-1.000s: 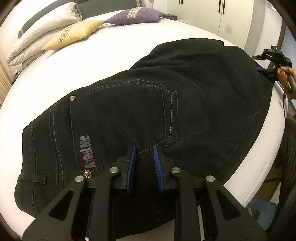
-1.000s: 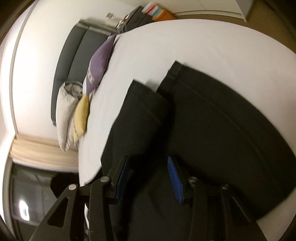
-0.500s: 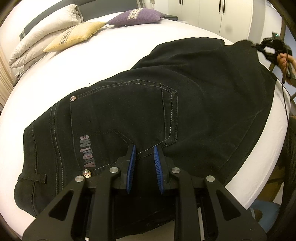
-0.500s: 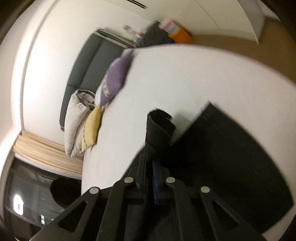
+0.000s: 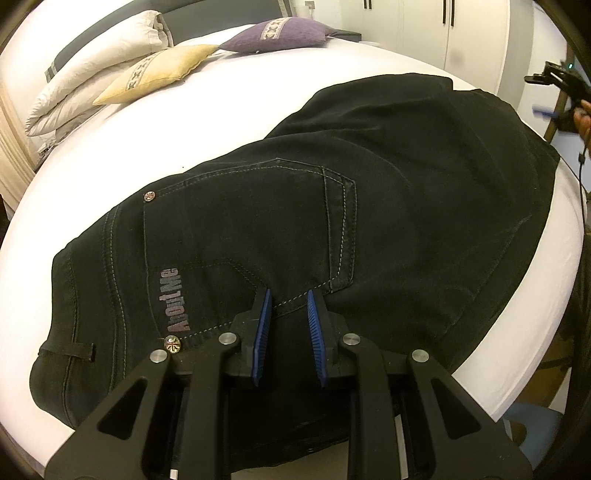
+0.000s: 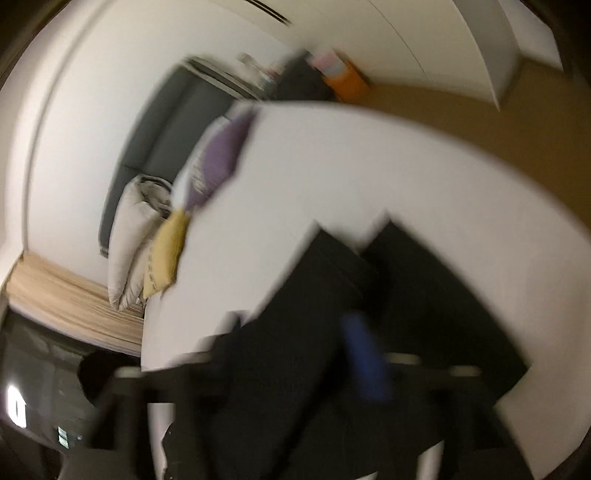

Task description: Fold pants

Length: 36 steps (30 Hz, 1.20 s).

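Observation:
Black jeans (image 5: 295, 221) lie on the white bed (image 5: 155, 122), waistband at the left, back pocket up, legs running to the far right. My left gripper (image 5: 288, 306) sits low over the seat by the pocket's lower seam, jaws slightly apart with a ridge of denim between the blue pads (image 5: 263, 325). My right gripper (image 5: 554, 107) shows at the far right edge, off the cloth. The right wrist view is badly blurred: the jeans' leg ends (image 6: 388, 295) lie on the bed and one blue pad (image 6: 364, 354) shows.
A purple cushion (image 5: 280, 33), a yellow cushion (image 5: 162, 70) and white pillows (image 5: 96, 66) lie at the bed's head. White wardrobe doors (image 5: 443, 33) stand behind. The bed's rounded edge (image 5: 535, 314) runs along the right, with brown floor (image 6: 480, 122) beyond.
My right gripper closed on the leg end and lifted it, then let go and pulled away to the right; the leg ends lie flat again. My left gripper has not moved.

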Each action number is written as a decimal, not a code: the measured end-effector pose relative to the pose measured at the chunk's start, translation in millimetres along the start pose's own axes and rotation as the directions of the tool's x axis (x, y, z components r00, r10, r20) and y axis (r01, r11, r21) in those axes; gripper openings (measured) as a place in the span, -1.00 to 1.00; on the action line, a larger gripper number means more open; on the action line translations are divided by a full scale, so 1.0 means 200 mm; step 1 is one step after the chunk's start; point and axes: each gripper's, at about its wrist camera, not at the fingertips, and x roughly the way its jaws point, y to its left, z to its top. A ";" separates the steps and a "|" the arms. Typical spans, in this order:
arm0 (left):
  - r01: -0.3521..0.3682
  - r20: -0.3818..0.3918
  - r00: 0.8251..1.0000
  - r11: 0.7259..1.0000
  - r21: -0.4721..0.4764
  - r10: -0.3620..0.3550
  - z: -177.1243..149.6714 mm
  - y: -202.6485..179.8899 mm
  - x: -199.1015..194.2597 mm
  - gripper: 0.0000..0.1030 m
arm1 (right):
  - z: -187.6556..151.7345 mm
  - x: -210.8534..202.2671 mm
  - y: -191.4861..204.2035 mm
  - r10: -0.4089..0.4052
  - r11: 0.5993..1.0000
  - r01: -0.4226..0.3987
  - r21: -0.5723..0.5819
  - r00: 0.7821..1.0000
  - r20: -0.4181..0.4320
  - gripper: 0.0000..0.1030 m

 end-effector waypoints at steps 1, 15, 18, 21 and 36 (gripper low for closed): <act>-0.001 0.000 1.000 1.000 0.000 0.001 0.00 0.00 0.00 -0.62 | -0.01 0.05 -0.06 -0.005 0.999 0.005 0.038 1.000 -0.019 0.51; -0.012 0.004 1.000 1.000 -0.005 0.012 0.00 -0.01 0.00 -0.62 | 0.07 0.33 -0.16 0.011 0.996 -0.004 0.086 0.997 -0.078 -0.90; -0.009 0.005 1.000 1.000 -0.001 0.009 -0.01 -0.01 0.00 -0.62 | 0.05 0.22 -0.09 0.040 0.999 -0.040 0.026 0.999 -0.015 -0.92; -0.009 0.007 1.000 1.000 -0.003 0.009 -0.01 0.00 0.00 -0.62 | 0.04 0.10 -0.04 0.064 0.998 -0.065 0.020 0.997 0.038 -0.93; -0.019 0.013 1.000 1.000 -0.002 0.019 -0.02 -0.01 0.00 -0.62 | -0.04 -0.33 -0.28 -0.246 0.957 0.226 0.179 0.964 0.099 -0.47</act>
